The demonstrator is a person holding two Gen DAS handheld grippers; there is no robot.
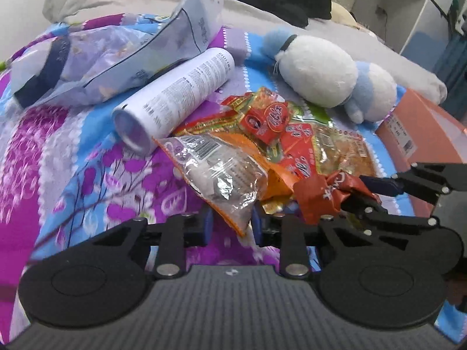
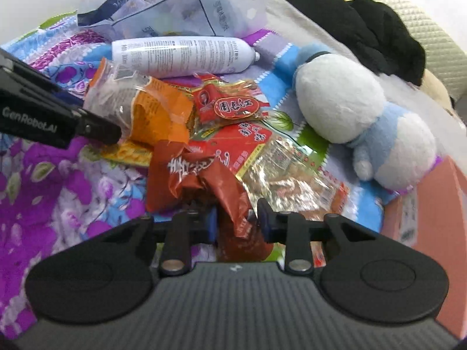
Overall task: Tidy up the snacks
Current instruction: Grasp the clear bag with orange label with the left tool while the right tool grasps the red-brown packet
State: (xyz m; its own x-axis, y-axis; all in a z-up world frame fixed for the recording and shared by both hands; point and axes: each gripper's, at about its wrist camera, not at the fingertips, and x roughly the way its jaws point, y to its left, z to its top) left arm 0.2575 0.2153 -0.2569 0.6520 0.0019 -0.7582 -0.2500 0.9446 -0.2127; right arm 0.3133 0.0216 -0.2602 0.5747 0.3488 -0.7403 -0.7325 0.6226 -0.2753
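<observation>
Clearly both tongs had snacks between their pads. In the left wrist view the left tongs (image 1: 232, 227) were clamped on the lower corner of a clear-and-orange crinkly plastic snack packet (image 1: 221, 175), at lower centre of the frame. In the right wrist view the right tongs (image 2: 237, 224) were pinched on a crumpled dark red foil wrapper (image 2: 201, 175), also lower centre.

Both packets lay at the near edge of a heap of red and gold snack sachets (image 1: 292, 134) on a purple and blue flowered bedspread (image 1: 58, 151). These looked light, limp and slippery; a corner hold would probably let the packet dangle and twist, so a grip along the sealed seam seemed safer, and the contents might crush if squeezed.

A white cylindrical printed bottle (image 1: 175, 99) lay on its side at upper left of the heap, a white and pale blue plush toy (image 1: 329, 75) at upper right. At the right edge sat an orange cardboard box (image 1: 423, 128); I could not tell what it contained
</observation>
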